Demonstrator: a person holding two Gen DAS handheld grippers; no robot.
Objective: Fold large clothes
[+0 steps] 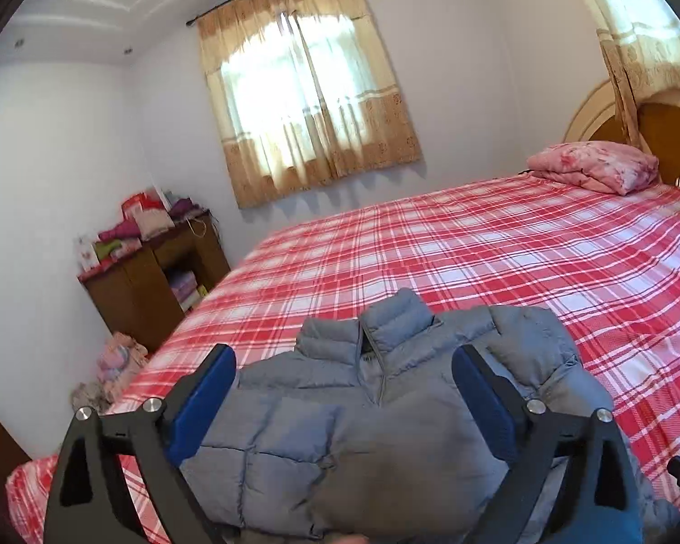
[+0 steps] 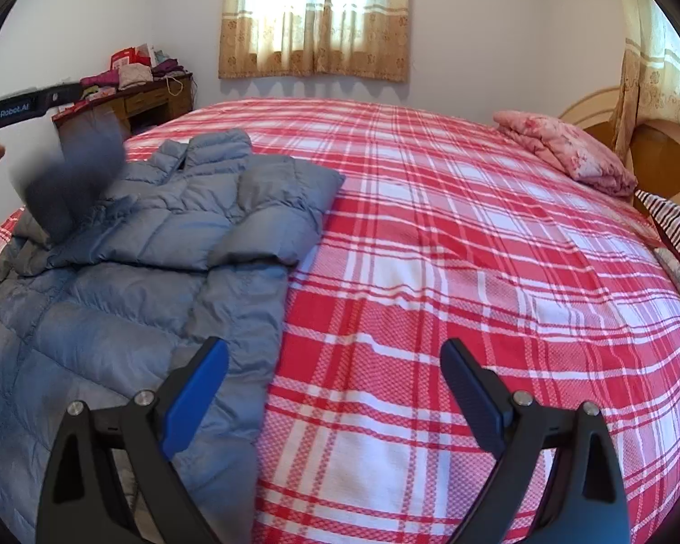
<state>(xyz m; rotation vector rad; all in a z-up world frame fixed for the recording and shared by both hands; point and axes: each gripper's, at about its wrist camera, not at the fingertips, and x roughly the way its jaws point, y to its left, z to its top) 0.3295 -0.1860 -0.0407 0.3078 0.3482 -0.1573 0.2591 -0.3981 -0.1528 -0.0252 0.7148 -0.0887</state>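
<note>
A grey-blue puffer jacket (image 1: 362, 417) lies on the red plaid bed (image 1: 498, 249), collar away from me, one sleeve folded across its front (image 2: 267, 208). My left gripper (image 1: 344, 362) is open and hovers over the jacket's chest, with the jacket filling the space between its blue pads. In the right wrist view the left gripper's black body (image 2: 27, 106) shows at the far left above a blurred, moving piece of grey fabric (image 2: 77, 172). My right gripper (image 2: 335, 362) is open and empty, over the bedsheet by the jacket's right edge (image 2: 231, 340).
A pink folded quilt (image 1: 598, 165) and a striped pillow (image 2: 675, 231) lie at the head of the bed by the wooden headboard (image 2: 657, 154). A brown cabinet (image 1: 154, 272) piled with clothes stands by the wall under the curtained window (image 1: 308, 90). Clothes lie on the floor (image 1: 113, 367).
</note>
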